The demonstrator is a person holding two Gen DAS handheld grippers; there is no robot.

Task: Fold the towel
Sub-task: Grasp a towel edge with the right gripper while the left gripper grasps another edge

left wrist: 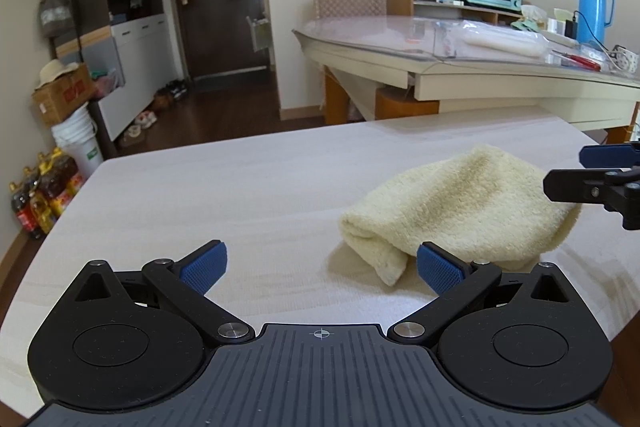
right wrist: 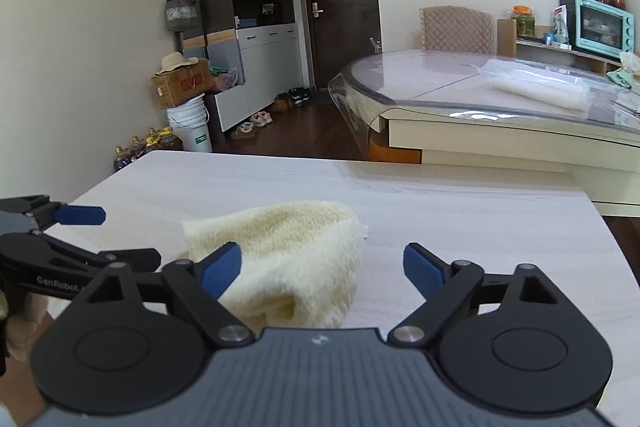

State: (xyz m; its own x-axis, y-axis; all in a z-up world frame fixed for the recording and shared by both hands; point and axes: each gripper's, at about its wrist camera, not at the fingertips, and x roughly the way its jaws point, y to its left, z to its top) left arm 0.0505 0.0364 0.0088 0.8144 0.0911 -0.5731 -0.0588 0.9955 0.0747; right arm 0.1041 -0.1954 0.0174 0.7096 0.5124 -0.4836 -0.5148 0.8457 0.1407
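The left wrist view shows a blue thermos [left wrist: 595, 5] on the far dining table [left wrist: 480, 75], which the right wrist view does not show. The cream towel [left wrist: 460, 205] lies bunched on the pale table [left wrist: 200, 187]. The left gripper [left wrist: 322, 265] is spread wide and empty just left of the towel, and the right gripper [right wrist: 322, 269] is also wide, its left pad [right wrist: 220, 269] at the towel's near part.

left gripper [left wrist: 322, 267] | black linkage arms, silver screws, blue ribbed jaws | right gripper [right wrist: 322, 267] | same build, ribbed grey base
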